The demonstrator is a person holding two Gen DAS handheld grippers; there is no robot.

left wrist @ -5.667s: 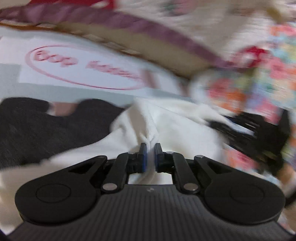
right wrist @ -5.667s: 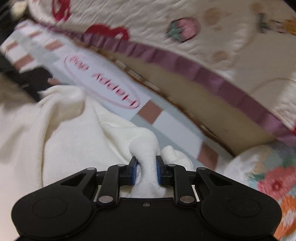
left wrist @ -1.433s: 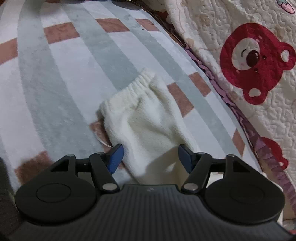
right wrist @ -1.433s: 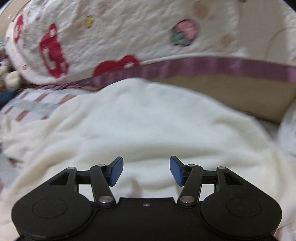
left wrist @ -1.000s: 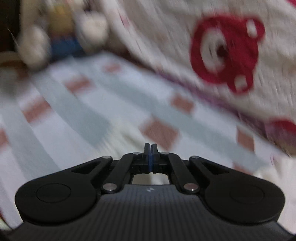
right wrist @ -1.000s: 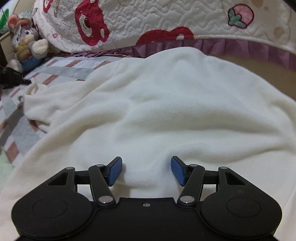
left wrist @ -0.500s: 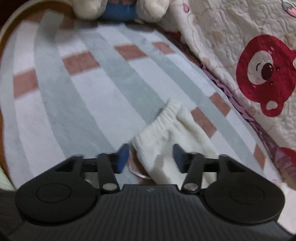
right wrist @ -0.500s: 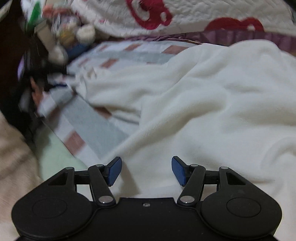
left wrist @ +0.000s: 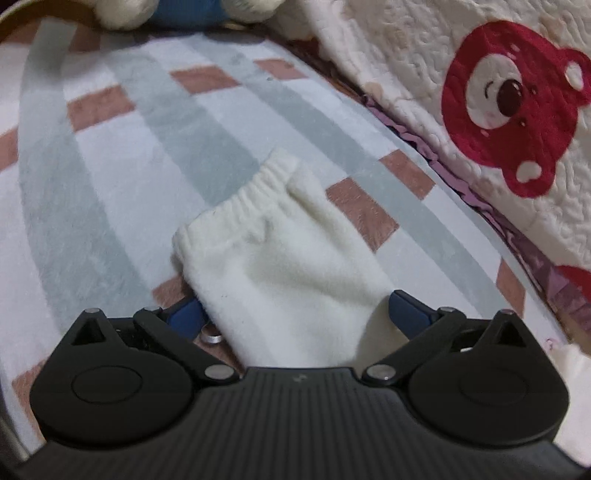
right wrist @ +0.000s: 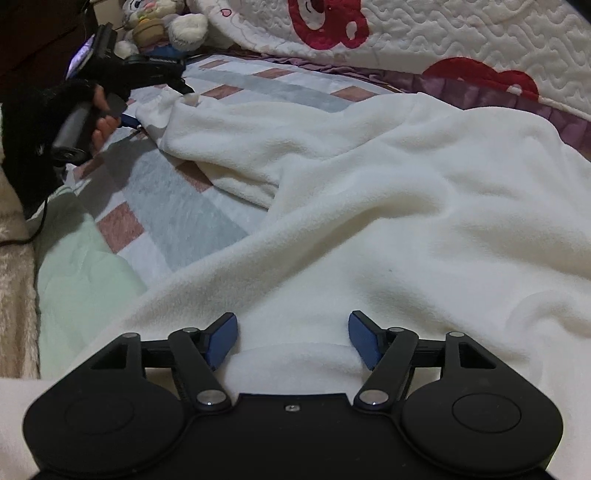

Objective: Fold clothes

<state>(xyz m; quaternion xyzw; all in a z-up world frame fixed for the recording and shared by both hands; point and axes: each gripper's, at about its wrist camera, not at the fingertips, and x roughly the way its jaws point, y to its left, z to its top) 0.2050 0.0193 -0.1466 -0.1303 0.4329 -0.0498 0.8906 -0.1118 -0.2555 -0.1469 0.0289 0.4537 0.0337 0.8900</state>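
The bed (left wrist: 122,155) wears a checked sheet (right wrist: 207,218) in white, grey-blue and rust squares. On the sheet sprawls the cream fleece garment (right wrist: 388,206), one ribbed-cuffed sleeve (left wrist: 280,254) stretched flat toward the sheet's far end. Beside the garment, a quilt (right wrist: 461,33) with red bears banks up. Beyond the sleeve cuff sits a plush toy (right wrist: 162,26).

A striped bed sheet (left wrist: 122,177), a bear quilt (left wrist: 509,110) beside it, a plush toy (right wrist: 162,26) beyond.
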